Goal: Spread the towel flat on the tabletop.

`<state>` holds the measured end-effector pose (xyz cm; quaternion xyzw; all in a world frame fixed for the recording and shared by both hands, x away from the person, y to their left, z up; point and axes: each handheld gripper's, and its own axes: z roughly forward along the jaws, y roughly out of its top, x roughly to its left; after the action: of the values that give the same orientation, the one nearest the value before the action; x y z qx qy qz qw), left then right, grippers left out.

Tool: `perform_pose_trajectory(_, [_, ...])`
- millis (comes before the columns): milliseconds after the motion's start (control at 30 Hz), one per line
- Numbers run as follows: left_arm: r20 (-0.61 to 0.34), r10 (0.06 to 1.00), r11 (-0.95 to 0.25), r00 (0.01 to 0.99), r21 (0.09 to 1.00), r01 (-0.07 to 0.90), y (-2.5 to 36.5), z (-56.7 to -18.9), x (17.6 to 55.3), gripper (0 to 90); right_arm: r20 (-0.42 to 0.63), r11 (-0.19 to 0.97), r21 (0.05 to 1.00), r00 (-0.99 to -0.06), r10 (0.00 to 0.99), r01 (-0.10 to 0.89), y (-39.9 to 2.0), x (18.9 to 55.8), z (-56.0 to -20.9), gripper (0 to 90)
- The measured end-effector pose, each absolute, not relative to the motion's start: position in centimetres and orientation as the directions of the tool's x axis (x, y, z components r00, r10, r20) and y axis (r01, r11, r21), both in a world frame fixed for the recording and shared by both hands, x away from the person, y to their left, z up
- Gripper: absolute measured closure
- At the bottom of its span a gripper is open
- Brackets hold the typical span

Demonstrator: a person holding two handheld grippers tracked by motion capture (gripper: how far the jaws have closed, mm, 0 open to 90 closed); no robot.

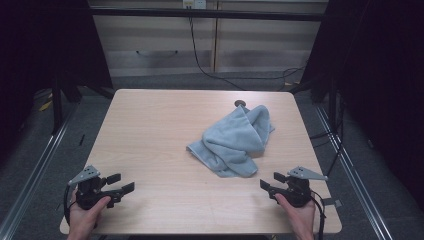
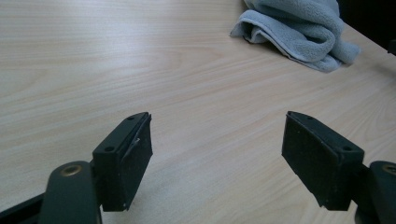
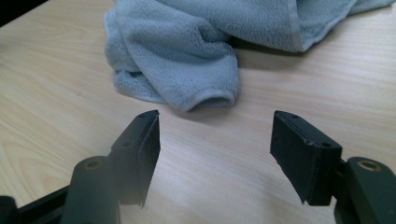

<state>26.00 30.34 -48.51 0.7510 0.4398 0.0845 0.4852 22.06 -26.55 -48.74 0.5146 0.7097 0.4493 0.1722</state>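
Note:
A crumpled light blue towel [image 1: 234, 140] lies in a heap on the right half of the wooden table [image 1: 150, 130]. My left gripper [image 1: 121, 183] rests near the front left corner, held by a hand, its jaws open and empty. My right gripper [image 1: 272, 181] sits near the front right, also open with nothing between its jaws, a short way in front of the towel. In the left gripper view the towel [image 2: 299, 32] lies far off at the upper right beyond the open gripper [image 2: 217, 156]. The right gripper view has the towel [image 3: 187, 60] close ahead of the open gripper [image 3: 215, 154].
A small dark round spot [image 1: 240, 103] marks the table just behind the towel. Black cables [image 1: 200, 60] trail over the floor behind the table. Metal frame rails [image 1: 35, 165] run along both sides. Wooden cabinets [image 1: 200, 40] stand at the back.

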Motion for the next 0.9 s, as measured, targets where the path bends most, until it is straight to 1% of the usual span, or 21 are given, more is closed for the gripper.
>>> perform_pose_trajectory(33, [-0.301, 0.74, -0.145, 0.601, 0.802, 0.579, 30.3, -48.5, 26.0, 24.1, 0.21, 0.074, 0.821, -0.42, 0.883, 0.566, -26.5, 22.1, -48.6, 35.5])
perform_pose_trajectory(133, [-0.299, 0.737, -0.153, 0.607, 0.801, 0.579, 30.2, -48.6, 26.2, 24.0, 0.206, 0.079, 0.822, -0.423, 0.883, 0.564, -26.4, 22.2, -48.6, 35.8])
perform_pose_trajectory(333, [-0.288, 0.727, -0.174, 0.623, 0.8, 0.574, 29.9, -48.6, 26.1, 23.3, 0.215, 0.094, 0.812, -0.444, 0.87, 0.577, -26.2, 22.4, -48.5, 39.1])
perform_pose_trajectory(367, [-0.284, 0.726, -0.178, 0.627, 0.802, 0.57, 29.8, -48.6, 26.0, 23.3, 0.22, 0.104, 0.808, -0.461, 0.86, 0.58, -26.0, 22.5, -48.3, 43.0])
perform_pose_trajectory(433, [-0.283, 0.724, -0.181, 0.628, 0.802, 0.57, 29.7, -48.5, 26.0, 23.5, 0.223, 0.104, 0.808, -0.464, 0.857, 0.58, -25.9, 22.5, -48.1, 43.1])
perform_pose_trajectory(467, [-0.28, 0.724, -0.184, 0.63, 0.802, 0.568, 29.7, -48.5, 25.9, 23.8, 0.221, 0.121, 0.806, -0.486, 0.846, 0.579, -25.7, 22.6, -47.9, 43.1])
perform_pose_trajectory(600, [-0.273, 0.717, -0.199, 0.641, 0.801, 0.565, 29.5, -48.5, 25.8, 23.9, 0.202, 0.154, 0.802, -0.505, 0.839, 0.576, -25.3, 23.0, -47.4, 43.5])
perform_pose_trajectory(733, [-0.275, 0.712, -0.203, 0.646, 0.8, 0.564, 29.4, -48.5, 25.8, 24.3, 0.197, 0.171, 0.8, -0.521, 0.83, 0.575, -24.7, 24.4, -46.6, 45.4])
perform_pose_trajectory(800, [-0.276, 0.713, -0.202, 0.645, 0.8, 0.566, 29.4, -48.5, 25.8, 24.3, 0.199, 0.18, 0.802, -0.539, 0.818, 0.569, -24.3, 25.6, -46.2, 46.2])
perform_pose_trajectory(867, [-0.277, 0.712, -0.202, 0.645, 0.799, 0.567, 29.4, -48.5, 25.8, 24.3, 0.196, 0.199, 0.801, -0.562, 0.803, 0.565, -23.8, 27.6, -45.4, 46.0])
perform_pose_trajectory(900, [-0.274, 0.713, -0.204, 0.645, 0.799, 0.565, 29.4, -48.5, 25.8, 24.3, 0.196, 0.199, 0.801, -0.562, 0.803, 0.565, -23.8, 27.6, -45.4, 46.0])
